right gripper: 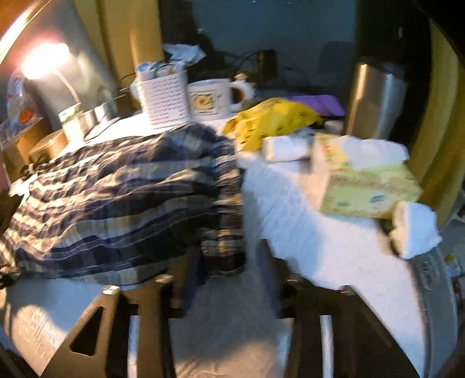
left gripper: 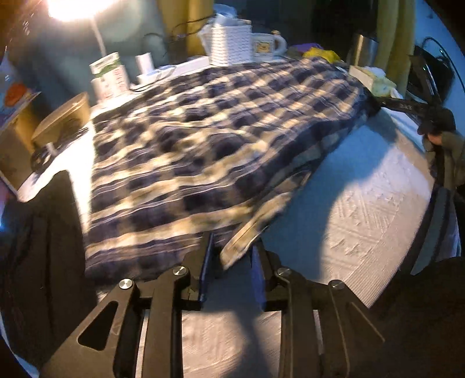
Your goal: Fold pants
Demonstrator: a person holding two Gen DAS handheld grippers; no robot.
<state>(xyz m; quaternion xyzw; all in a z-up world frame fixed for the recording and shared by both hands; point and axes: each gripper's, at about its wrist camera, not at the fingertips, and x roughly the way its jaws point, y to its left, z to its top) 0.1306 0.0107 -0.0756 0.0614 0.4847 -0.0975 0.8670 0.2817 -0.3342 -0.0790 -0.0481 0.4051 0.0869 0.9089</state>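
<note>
Navy-and-cream plaid pants (left gripper: 203, 145) lie spread across a white textured table (left gripper: 363, 209). In the left wrist view my left gripper (left gripper: 232, 250) is open, with the near hem corner of the pants (left gripper: 247, 241) lying between its blue-padded fingers. In the right wrist view the pants (right gripper: 122, 197) are bunched at the left. My right gripper (right gripper: 229, 261) is open, and the pants' right edge (right gripper: 223, 250) sits between its blurred fingers. My right gripper also shows far right in the left wrist view (left gripper: 375, 107), at the pants' far edge.
A white woven basket (right gripper: 162, 99), a mug (right gripper: 209, 99), a yellow bag (right gripper: 270, 122), a tissue box (right gripper: 363, 186), loose tissue packs (right gripper: 412, 229) and a steel flask (right gripper: 375, 99) crowd the table's back and right. A lit lamp (left gripper: 72, 11) and bottles (left gripper: 110, 75) stand at the left.
</note>
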